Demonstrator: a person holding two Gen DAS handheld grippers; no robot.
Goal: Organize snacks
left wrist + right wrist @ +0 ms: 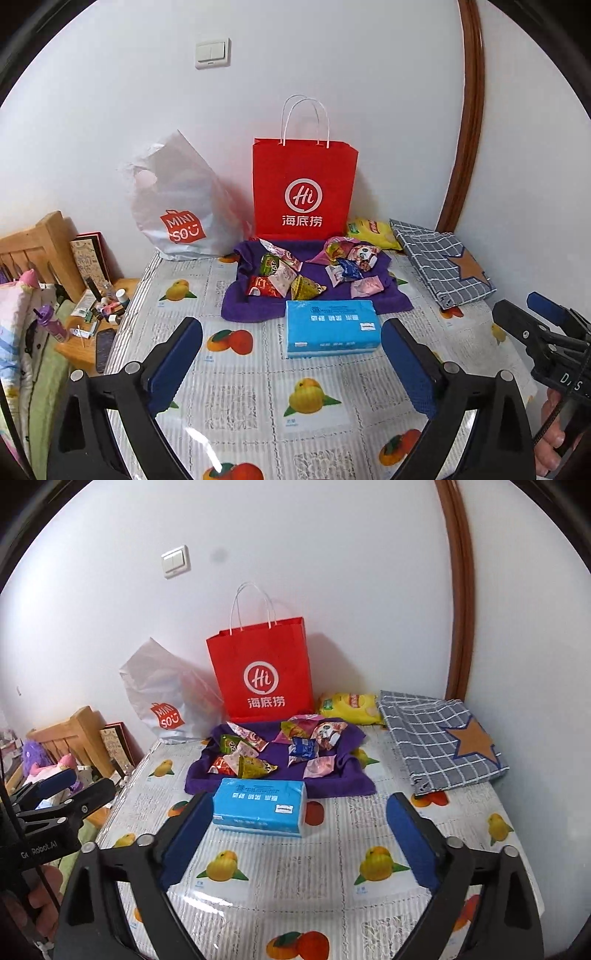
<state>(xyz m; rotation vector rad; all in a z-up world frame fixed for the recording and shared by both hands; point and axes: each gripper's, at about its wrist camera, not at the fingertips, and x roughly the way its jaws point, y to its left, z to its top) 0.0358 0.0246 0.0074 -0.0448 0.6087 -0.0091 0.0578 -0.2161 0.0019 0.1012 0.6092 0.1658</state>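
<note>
The left gripper (291,354) gapes wide and empty, with the snacks (310,271) straight ahead on the purple cloth (240,306), beyond the tissue pack (332,326). The right gripper (295,830), equally wide and empty, sees them ahead, slightly left, about equally near.

red paper bag (304,188) | purple towel (317,301) | blue tissue pack (331,325) | fruit-print tablecloth (258,387) | grey checked cloth (439,266)

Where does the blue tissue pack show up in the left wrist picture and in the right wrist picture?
Left wrist view: the blue tissue pack lies right of centre, just in front of the purple cloth.
Right wrist view: the pack lies left of centre, beside the left finger's tip.
Shared landmark: the red paper bag stands against the wall behind it.
</note>
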